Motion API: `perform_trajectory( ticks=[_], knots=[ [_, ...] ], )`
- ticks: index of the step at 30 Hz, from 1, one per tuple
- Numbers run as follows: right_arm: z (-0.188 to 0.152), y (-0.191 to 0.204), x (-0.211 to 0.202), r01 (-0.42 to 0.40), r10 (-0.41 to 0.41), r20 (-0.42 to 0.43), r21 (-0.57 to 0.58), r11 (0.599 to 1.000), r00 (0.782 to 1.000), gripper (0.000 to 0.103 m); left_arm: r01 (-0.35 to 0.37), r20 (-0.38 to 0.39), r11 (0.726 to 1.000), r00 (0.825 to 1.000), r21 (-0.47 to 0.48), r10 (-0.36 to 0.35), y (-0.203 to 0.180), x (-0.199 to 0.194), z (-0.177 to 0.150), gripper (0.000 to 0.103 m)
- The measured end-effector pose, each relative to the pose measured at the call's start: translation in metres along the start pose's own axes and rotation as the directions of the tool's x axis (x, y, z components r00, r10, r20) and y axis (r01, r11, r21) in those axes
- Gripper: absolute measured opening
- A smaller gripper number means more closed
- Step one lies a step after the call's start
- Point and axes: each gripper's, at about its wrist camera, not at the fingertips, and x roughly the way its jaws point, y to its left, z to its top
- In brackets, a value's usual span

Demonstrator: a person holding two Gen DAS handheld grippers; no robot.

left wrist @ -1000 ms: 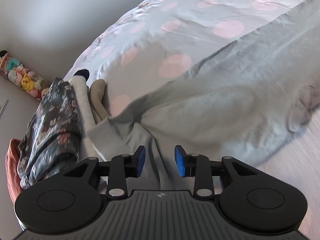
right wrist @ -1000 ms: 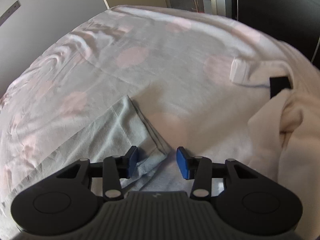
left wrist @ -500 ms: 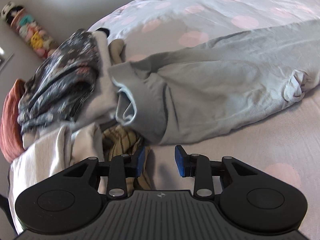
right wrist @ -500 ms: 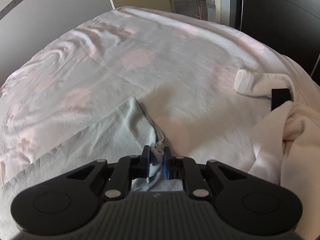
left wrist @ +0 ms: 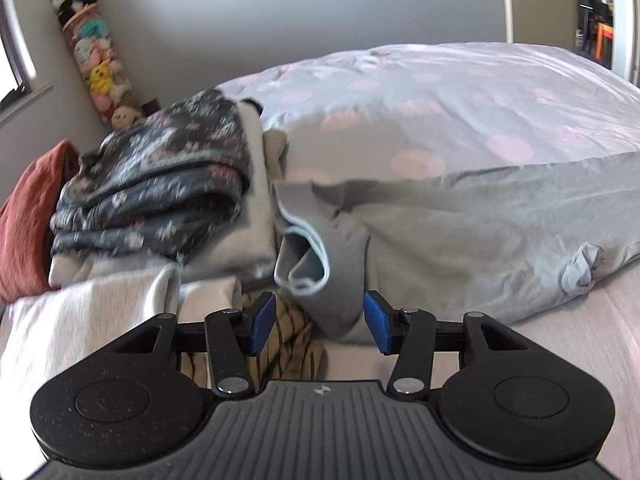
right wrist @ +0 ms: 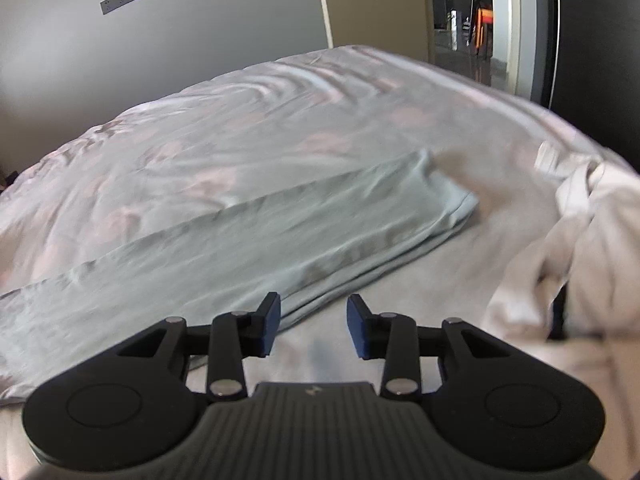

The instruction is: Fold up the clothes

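Since half a second ago: the right gripper [right wrist: 313, 326], then pinched on the hem corner of the grey-green garment [right wrist: 248, 248], now stands spread and holds nothing, the cloth lying free beyond its left finger. The left gripper [left wrist: 319, 322] has drawn back to a lower, flatter view and stays spread, empty, with the garment's cuffed sleeve end [left wrist: 306, 258] just beyond its fingers.

Item: grey-green garment. Location: on the bed [left wrist: 460, 92], across the spotted duvet. Condition: laid out long and narrow, doubled along its length, with stacked edges showing at the near side in the right wrist view. The sleeve end is rumpled and open at the cuff; a small knot of fabric [left wrist: 580, 266] sits along the near edge. Judged: a lengthwise fold is in place, while the long strip appears not yet brought to a compact shape.

Item: pile at the garment's left end. Contents: dark floral cloth [left wrist: 156, 188] folded on top, pale grey pieces [left wrist: 84, 320] below, striped cloth [left wrist: 288, 344] beneath the left gripper. Whether these are finished folds or waiting pieces cannot be told.

Item: white garment [right wrist: 580, 248]. Location: right of the grey-green one, apart from it. Condition: loose and crumpled, unfolded. Judged: work remains here.
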Motion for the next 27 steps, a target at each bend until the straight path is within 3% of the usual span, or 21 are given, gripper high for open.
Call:
perform_trajectory(
  ticks=[4, 8, 10, 13, 16, 19, 21, 27],
  knots=[
    [-0.039, 0.045, 0.001, -0.079, 0.078, -0.023, -0.054, 0.995, 0.997, 0.043, 0.027, 0.025, 0.996, 0.999, 0.083, -0.029, 0.001, 0.009, 0.013, 0.047],
    [-0.063, 0.078, 0.003, -0.089, 0.088, -0.012, -0.172, 0.981, 0.996, 0.043, 0.058, 0.014, 0.986, 0.998, 0.154, -0.061, 0.001, 0.024, 0.021, 0.044],
    [-0.066, 0.084, 0.004, -0.079, 0.084, 0.016, -0.211, 0.974, 0.996, 0.046, 0.090, 0.002, 0.981, 0.996, 0.173, -0.091, 0.001, 0.033, 0.021, 0.039],
    [-0.071, 0.085, 0.007, -0.063, 0.077, 0.052, -0.233, 0.970, 0.996, 0.047, 0.155, -0.062, 0.970, 0.987, 0.189, -0.146, 0.000, 0.046, 0.018, 0.017],
    [-0.077, 0.086, 0.013, -0.051, 0.068, 0.057, -0.262, 0.964, 0.996, 0.047, 0.216, -0.119, 0.951, 0.974, 0.222, -0.193, -0.004, 0.051, 0.015, 0.009],
    [-0.077, 0.087, 0.015, -0.055, 0.076, 0.069, -0.266, 0.963, 0.995, 0.048, 0.217, -0.192, 0.934, 0.967, 0.284, -0.167, -0.012, 0.058, 0.014, 0.006],
    [-0.076, 0.087, 0.015, -0.059, 0.082, 0.075, -0.263, 0.963, 0.994, 0.048, 0.183, -0.255, 0.931, 0.962, 0.315, -0.102, -0.013, 0.065, 0.016, 0.004],
    [-0.076, 0.083, 0.016, -0.076, 0.096, 0.070, -0.251, 0.965, 0.993, 0.048, 0.159, -0.380, 0.959, 0.923, 0.233, -0.061, 0.015, 0.061, 0.044, 0.003]
  ],
)
